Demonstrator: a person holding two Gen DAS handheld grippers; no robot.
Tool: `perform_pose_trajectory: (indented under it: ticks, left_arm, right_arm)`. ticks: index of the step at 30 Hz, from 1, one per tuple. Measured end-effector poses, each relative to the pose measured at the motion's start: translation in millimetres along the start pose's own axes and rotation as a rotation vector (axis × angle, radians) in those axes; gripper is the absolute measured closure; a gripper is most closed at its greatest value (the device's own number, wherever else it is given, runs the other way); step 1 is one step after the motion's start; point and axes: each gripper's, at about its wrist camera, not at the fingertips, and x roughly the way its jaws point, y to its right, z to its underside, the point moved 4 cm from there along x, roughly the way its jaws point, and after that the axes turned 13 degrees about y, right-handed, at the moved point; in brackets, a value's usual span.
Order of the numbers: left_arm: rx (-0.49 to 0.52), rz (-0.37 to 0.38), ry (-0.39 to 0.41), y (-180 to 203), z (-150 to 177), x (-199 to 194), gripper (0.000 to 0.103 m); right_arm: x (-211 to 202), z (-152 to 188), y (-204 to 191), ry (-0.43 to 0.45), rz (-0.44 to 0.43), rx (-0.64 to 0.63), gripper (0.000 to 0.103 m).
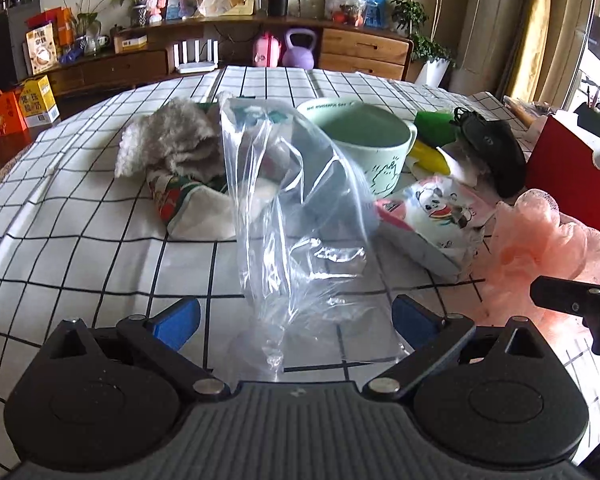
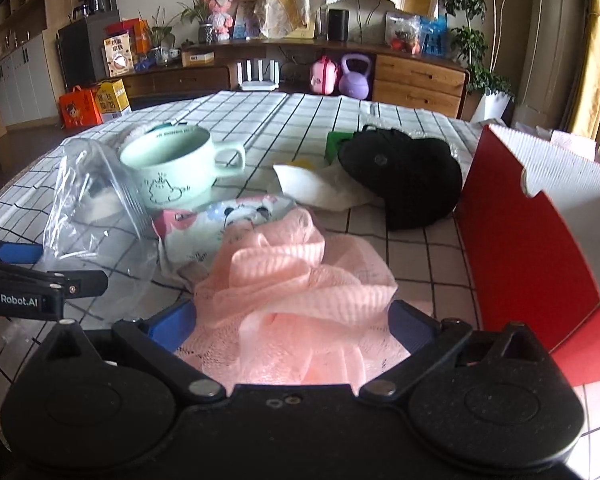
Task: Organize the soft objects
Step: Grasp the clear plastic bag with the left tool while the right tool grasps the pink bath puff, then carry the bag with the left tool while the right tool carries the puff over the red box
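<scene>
A clear plastic bag (image 1: 296, 220) stands crumpled on the checked tablecloth between the wide-open fingers of my left gripper (image 1: 296, 320); the fingers do not touch it. A pink mesh bath pouf (image 2: 296, 276) lies between the open fingers of my right gripper (image 2: 296, 332); it also shows in the left wrist view (image 1: 540, 240). A grey fluffy cloth (image 1: 172, 140) and a Christmas sock (image 1: 184, 204) lie at the left. A panda-print tissue pack (image 1: 428, 216) and a black cap (image 2: 404, 176) lie further back.
A mint green mug (image 2: 172, 168) stands behind the bag. A red and white box (image 2: 532, 216) stands at the right. A green and yellow sponge (image 1: 432, 136) and a white cloth (image 2: 316, 188) lie near the cap. The left gripper's arm shows at the left (image 2: 32, 284).
</scene>
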Motion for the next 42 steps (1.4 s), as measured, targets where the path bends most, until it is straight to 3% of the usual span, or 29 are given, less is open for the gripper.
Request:
perform_pose_trajectory:
  ticks: [3,8,10,12,16,21,25,28,42]
  left_arm:
    - [0.001,0.0,0.0,-2.2,4.3,0.8,0.001]
    - [0.013,-0.002,0.01,-3.1,6.9,1.5,0.021]
    - [0.016,0.006,0.016,-1.9,6.3,1.4,0.033]
    - [0.024,0.011,0.027,-0.3,5.1,0.5,0.037]
    - [0.031,0.01,0.038,1.2,4.1,-0.7,0.06]
    - [0.028,0.014,0.046,1.9,3.7,-4.3,0.07]
    - [0.042,0.004,0.069,4.3,0.4,-11.0,0.074]
    - [0.052,0.004,0.089,7.6,-2.4,-18.6,0.075]
    - [0.084,0.115,0.18,45.3,-32.1,-77.1,0.075]
  right_arm:
    - [4.5,4.4,0.8,-0.01,0.01,-0.004,0.004]
    - [9.0,7.6,1.8,-0.014,0.018,-0.007,0.016]
    - [8.5,8.0,1.3,-0.014,0.018,-0.007,0.023]
    - [7.8,8.0,0.9,-0.007,0.021,-0.005,0.029]
    - [4.2,6.8,2.3,0.01,0.035,0.012,0.047]
    - [-3.7,4.9,4.2,0.033,0.042,0.028,0.066]
    - [-13.0,2.2,6.9,0.068,0.042,0.039,0.083]
    - [-24.2,-0.7,8.6,0.105,0.053,0.047,0.088]
    - [-100.4,-24.6,25.1,0.222,0.029,0.101,0.088]
